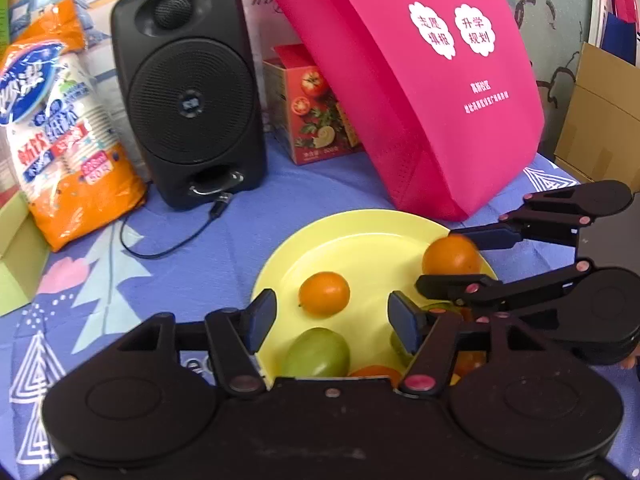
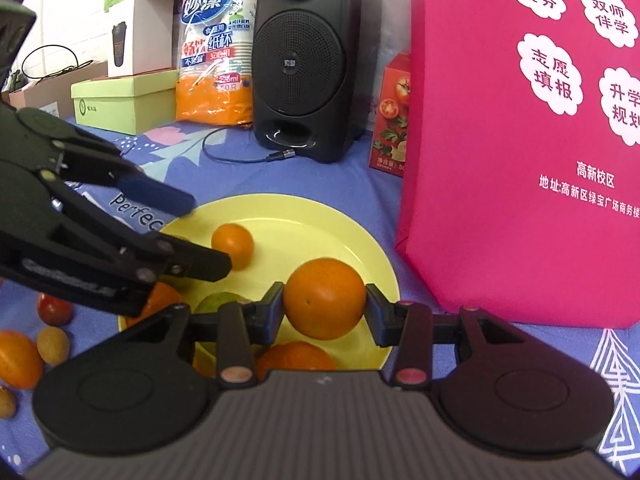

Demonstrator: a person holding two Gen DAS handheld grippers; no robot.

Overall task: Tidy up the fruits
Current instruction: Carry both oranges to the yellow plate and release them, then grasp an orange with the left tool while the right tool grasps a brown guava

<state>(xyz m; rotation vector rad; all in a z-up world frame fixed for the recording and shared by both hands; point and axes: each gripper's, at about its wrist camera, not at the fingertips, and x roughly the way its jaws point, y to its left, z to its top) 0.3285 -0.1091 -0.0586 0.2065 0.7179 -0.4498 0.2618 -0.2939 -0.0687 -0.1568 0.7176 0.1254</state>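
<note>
Your right tool (image 2: 325,307) pinches an orange (image 2: 325,300) above the plate (image 2: 360,240); your left tool (image 1: 332,322) is spread. Several fruits (image 2: 52,345) remain on the counter (image 2: 240,176).

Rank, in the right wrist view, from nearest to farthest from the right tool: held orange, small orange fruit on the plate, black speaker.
1. Large round orange, clamped in the right tool.
2. Small orange fruit, left-centre on the yellow plate.
3. Black speaker, standing behind the plate.
</note>
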